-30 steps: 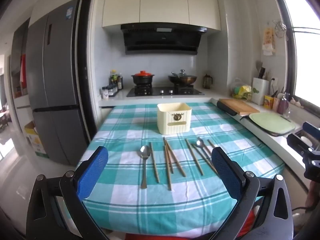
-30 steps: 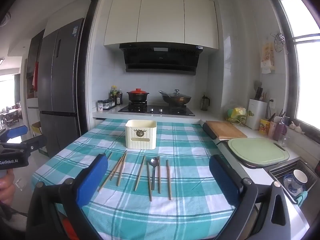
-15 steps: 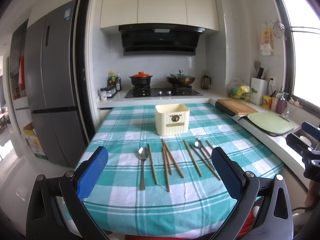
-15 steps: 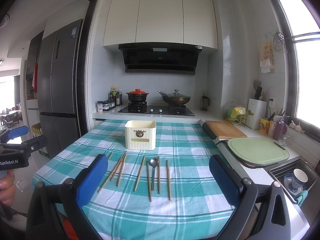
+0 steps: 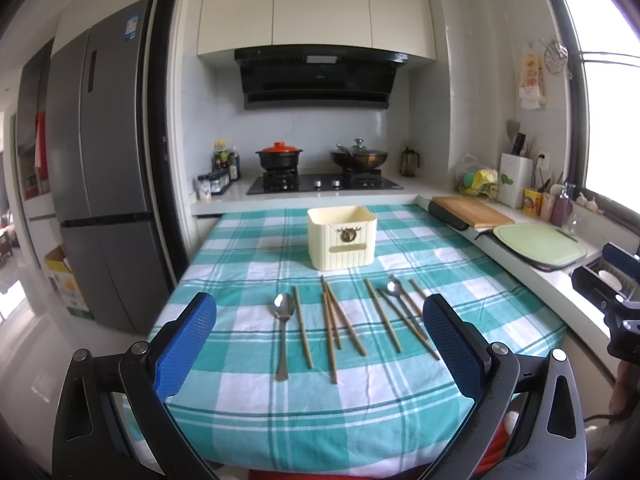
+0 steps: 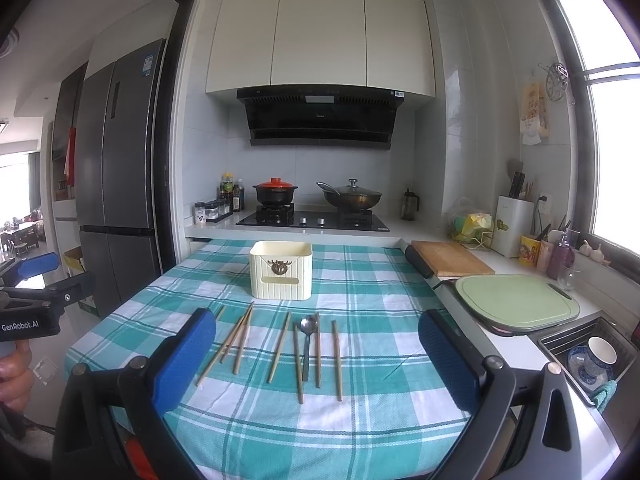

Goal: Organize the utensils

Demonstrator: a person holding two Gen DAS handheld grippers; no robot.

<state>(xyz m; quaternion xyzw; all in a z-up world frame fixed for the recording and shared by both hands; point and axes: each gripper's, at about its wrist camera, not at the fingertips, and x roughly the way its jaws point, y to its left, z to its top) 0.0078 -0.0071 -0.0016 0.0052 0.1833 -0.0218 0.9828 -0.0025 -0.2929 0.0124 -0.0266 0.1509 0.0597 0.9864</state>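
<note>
Since a second ago we have eased our left gripper (image 5: 320, 336) slightly, so the table sits a touch lower in its view; nothing on the table has shifted. We hold both grippers above the near edge of the table (image 5: 400, 412), each with its blue pads (image 5: 186, 346) spread wide and nothing between them. Our right gripper (image 6: 312, 354) hangs further towards the right edge, and its view shows our left hand (image 6: 14, 376) on the other handle.

On the checked tablecloth (image 6: 360, 292) a cream box (image 5: 342, 237) stands upright near the middle, its top open, its label facing us. Between the box and the near edge the utensils lie in a loose row, apart from the box. One spoon (image 5: 283, 326) lies at the left end of the row, bowl towards the box. Beside it lie wooden chopsticks (image 5: 332, 326), some crossing one another. A second spoon (image 6: 308, 342) lies among the chopsticks towards the right end, touching or nearly touching its neighbours; we cannot tell which.

Past the right edge of the table lie a wooden cutting board (image 6: 450, 262) and a green board (image 6: 518, 302).
</note>
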